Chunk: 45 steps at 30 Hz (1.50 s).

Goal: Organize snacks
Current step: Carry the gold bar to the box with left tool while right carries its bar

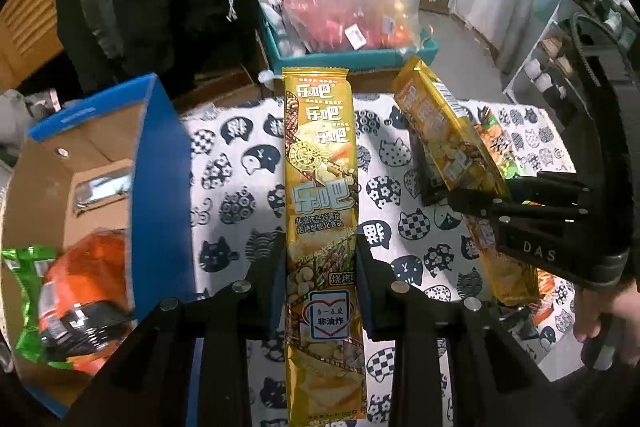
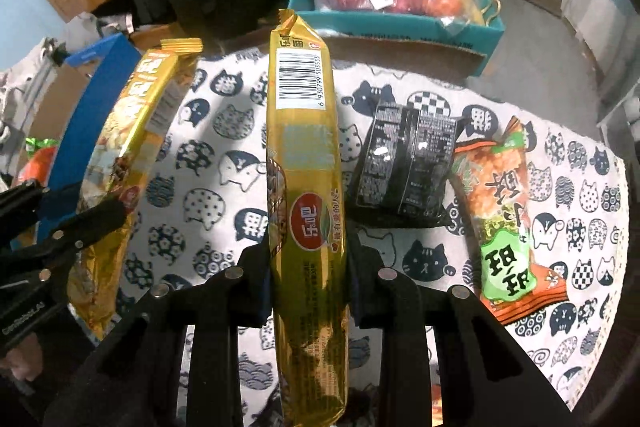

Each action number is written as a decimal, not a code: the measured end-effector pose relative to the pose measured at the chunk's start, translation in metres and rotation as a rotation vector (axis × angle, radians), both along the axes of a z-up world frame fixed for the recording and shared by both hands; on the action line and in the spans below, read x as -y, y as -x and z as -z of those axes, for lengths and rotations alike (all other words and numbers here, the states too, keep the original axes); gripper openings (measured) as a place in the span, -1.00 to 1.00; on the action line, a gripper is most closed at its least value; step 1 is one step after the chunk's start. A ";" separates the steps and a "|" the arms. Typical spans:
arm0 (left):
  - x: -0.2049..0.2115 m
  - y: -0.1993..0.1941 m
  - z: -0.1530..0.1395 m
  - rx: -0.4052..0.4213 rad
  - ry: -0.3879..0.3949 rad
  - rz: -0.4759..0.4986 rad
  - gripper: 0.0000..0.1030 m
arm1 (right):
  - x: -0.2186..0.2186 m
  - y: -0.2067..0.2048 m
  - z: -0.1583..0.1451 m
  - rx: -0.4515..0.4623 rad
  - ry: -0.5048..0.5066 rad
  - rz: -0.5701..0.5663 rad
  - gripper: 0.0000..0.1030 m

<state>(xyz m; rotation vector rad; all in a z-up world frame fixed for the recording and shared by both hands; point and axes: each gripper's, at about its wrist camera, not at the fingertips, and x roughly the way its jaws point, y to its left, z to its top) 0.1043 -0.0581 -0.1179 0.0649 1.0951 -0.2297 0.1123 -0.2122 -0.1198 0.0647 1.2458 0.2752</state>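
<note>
My left gripper point(image 1: 320, 267) is shut on a long gold chip packet point(image 1: 320, 155), printed side up, held above the cat-print cloth point(image 1: 228, 195). My right gripper point(image 2: 308, 259) is shut on a second gold packet point(image 2: 302, 155) with its barcode side showing. In each wrist view the other gripper appears too: the right gripper point(image 1: 484, 193) clamps its gold packet point(image 1: 448, 143) on the right, and the left gripper point(image 2: 76, 201) clamps its gold packet point(image 2: 132, 155) on the left. A black packet point(image 2: 404, 167) and an orange-and-green snack bag point(image 2: 500, 211) lie on the cloth.
A blue-walled cardboard box point(image 1: 160, 187) stands at the left, with an orange bag point(image 1: 88, 283) and a green bag point(image 1: 28, 267) in it. A teal box point(image 1: 352, 55) at the back holds clear plastic bags of snacks. A hand point(image 1: 608, 323) grips the right tool.
</note>
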 end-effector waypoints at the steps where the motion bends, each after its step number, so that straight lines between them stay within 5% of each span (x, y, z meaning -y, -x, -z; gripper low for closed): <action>1: -0.002 0.002 -0.004 0.009 0.001 -0.003 -0.40 | -0.002 0.002 -0.005 0.005 -0.003 0.000 -0.46; 23: -0.065 0.033 -0.075 0.160 0.034 -0.073 -0.40 | -0.065 0.018 -0.085 0.115 -0.066 -0.076 -0.46; 45: -0.183 0.042 -0.079 0.152 0.082 -0.254 -0.40 | -0.168 -0.002 -0.106 0.127 -0.080 -0.204 -0.46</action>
